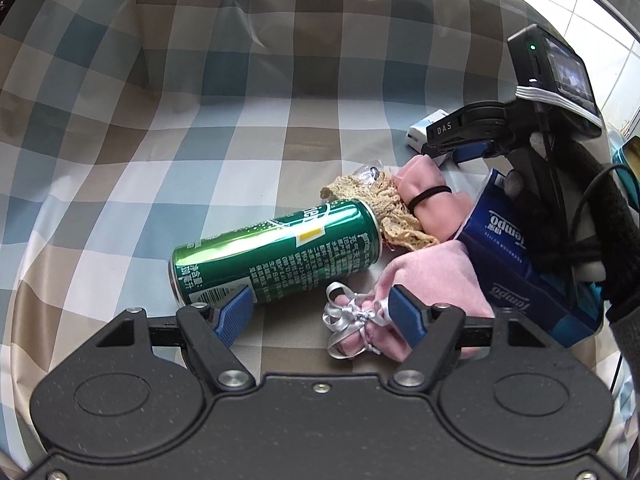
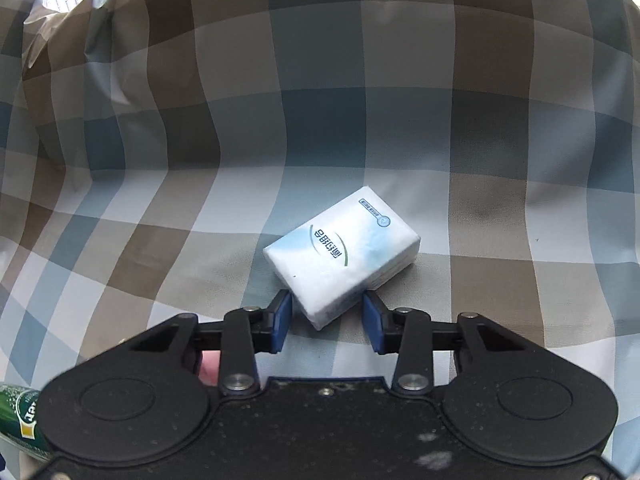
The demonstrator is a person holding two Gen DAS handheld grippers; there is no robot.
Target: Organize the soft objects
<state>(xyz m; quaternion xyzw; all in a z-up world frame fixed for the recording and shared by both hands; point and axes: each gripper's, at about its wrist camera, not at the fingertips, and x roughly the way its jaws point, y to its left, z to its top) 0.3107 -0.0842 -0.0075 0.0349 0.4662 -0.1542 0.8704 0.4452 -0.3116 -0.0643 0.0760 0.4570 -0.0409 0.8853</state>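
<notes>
in the left wrist view our left gripper (image 1: 322, 314) stands open over the checked cloth (image 1: 200, 140), nothing pressed between its blue pads (image 1: 236, 312); a pink pouch (image 1: 420, 284) tied with a silver ribbon (image 1: 348, 320) lies just by the right pad. beyond it a green can (image 1: 276, 256) lies on its side, touching a lace-trimmed pink bundle (image 1: 428, 200), with blue tempo tissue packs (image 1: 504, 240) to the right. in the right wrist view our right gripper (image 2: 326, 314) has its jaws narrowed onto the near corner of a white tissue pack (image 2: 344, 248) lying on the cloth.
</notes>
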